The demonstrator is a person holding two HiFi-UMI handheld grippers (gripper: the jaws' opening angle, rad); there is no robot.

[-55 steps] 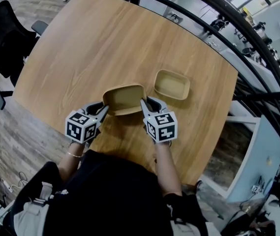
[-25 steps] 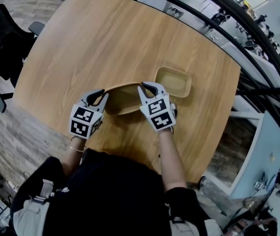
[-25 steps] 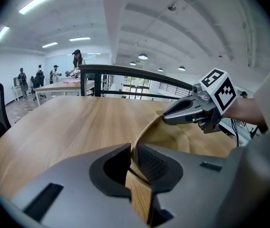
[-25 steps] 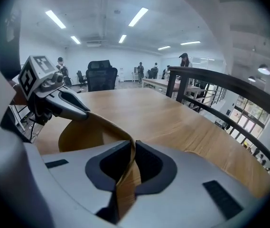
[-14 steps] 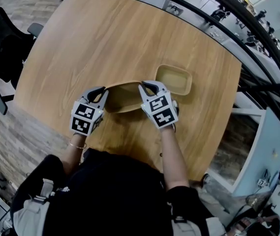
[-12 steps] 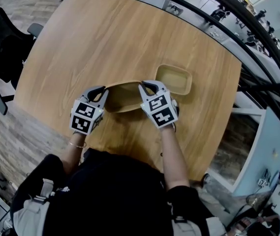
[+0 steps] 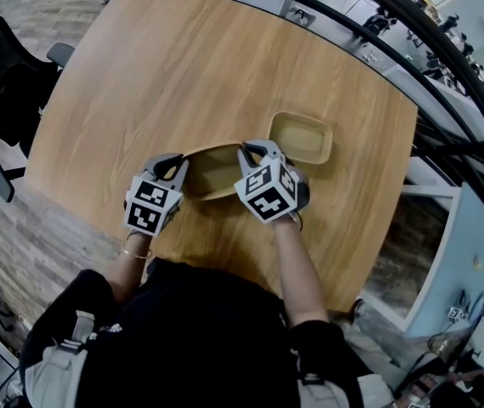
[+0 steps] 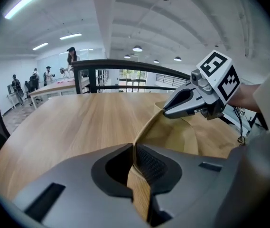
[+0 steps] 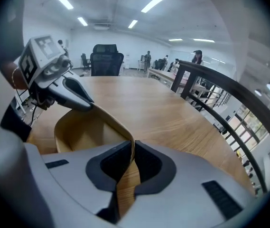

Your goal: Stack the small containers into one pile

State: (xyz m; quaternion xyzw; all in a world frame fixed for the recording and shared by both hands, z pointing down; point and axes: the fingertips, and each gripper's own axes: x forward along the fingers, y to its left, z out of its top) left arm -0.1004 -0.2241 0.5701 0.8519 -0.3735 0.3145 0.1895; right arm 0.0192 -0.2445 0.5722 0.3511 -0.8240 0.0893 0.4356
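A tan oval container (image 7: 213, 172) hangs between my two grippers, just above the wooden table (image 7: 182, 66). My left gripper (image 7: 178, 167) holds its left rim, and its jaws are closing tight with the thin wall (image 8: 172, 137) pinched between the pads (image 8: 135, 148). My right gripper (image 7: 247, 152) is shut on the opposite rim, and the wall (image 9: 82, 132) runs between its jaws (image 9: 131, 144). Each gripper shows in the other's view, the right gripper (image 8: 165, 113) and the left gripper (image 9: 89, 103). A second tan container (image 7: 299, 137) sits on the table just right of the held one.
A black railing (image 7: 378, 49) runs past the table's far right edge. A black office chair (image 7: 3, 58) stands off the table's left side, and the same chair (image 9: 105, 56) shows beyond the table. People stand far off in the room (image 8: 70, 56).
The container lay flat on the table between the grippers; now both grip its rim and it is raised and tilted. The right gripper's marker cube has rolled slightly.
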